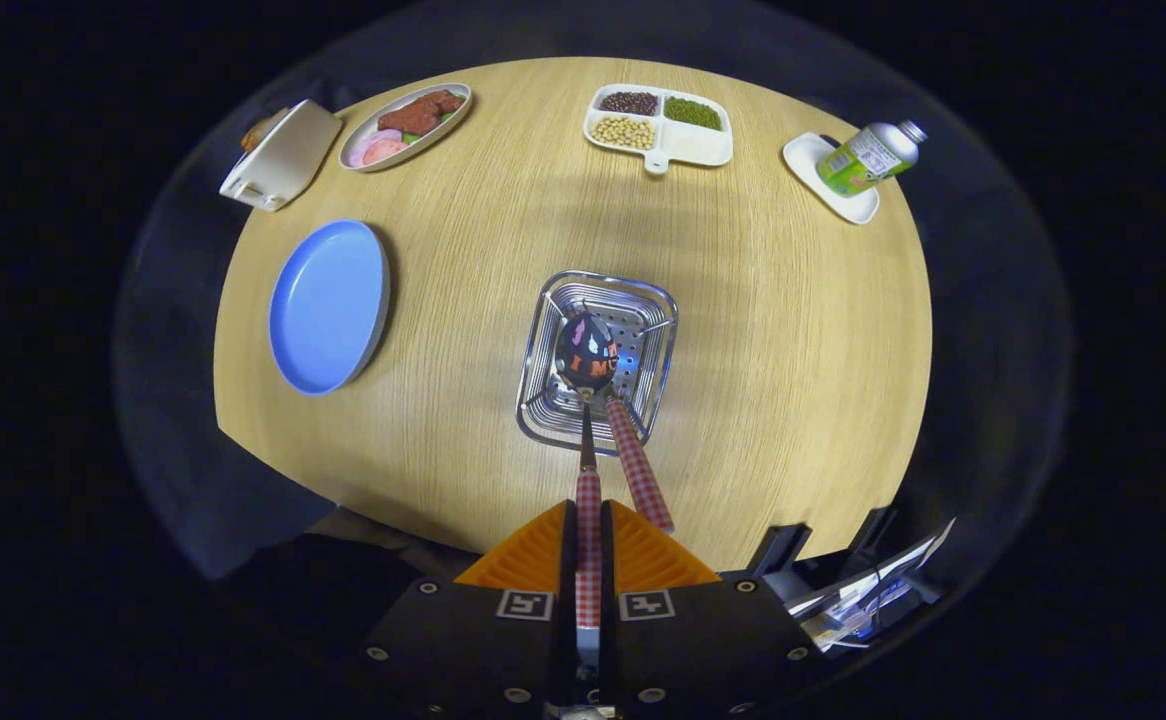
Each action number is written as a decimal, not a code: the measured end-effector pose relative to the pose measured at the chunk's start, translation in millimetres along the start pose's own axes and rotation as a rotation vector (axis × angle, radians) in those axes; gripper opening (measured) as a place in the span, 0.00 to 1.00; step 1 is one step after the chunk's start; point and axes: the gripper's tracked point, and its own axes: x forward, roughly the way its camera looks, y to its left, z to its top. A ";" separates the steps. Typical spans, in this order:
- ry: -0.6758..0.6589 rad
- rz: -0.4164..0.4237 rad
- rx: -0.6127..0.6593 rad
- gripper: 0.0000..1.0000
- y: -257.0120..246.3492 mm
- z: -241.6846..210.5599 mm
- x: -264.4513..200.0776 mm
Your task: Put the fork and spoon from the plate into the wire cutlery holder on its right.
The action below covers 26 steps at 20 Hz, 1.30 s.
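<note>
**Ana:** Fingers first, please. What have they got?

**Ben:** Gripper point(589, 545) is clamped tight on a red-checked handle, both fingers point(533, 560) pressing it from either side. That handle runs straight ahead and down into the wire cutlery holder point(598, 360).

**Ana:** Fork or spoon in the grip?

**Ben:** Hard to call. The spoon point(588, 352) shows its bowl inside the holder, reflecting the room. A second checked handle point(638, 470) leans out of the holder just beside the gripped one, angled slightly to the right. The held piece is probably the fork point(588, 500), but its head is hidden behind the spoon bowl.

**Ana:** And the plate?

**Ben:** Blue plate point(328, 305) lies well apart to the left of the holder on the wooden table point(793, 350).

**Ana:** Further out?

**Ben:** Beyond the holder, a divided dish point(659, 125) of beans. To its left an oval dish point(405, 125) with food and a white box point(281, 155). On the far right, a green bottle point(868, 158) lying across a small white tray point(828, 180).
</note>
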 end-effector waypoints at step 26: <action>-0.604 0.059 0.213 0.60 14.1 98.7 -87.4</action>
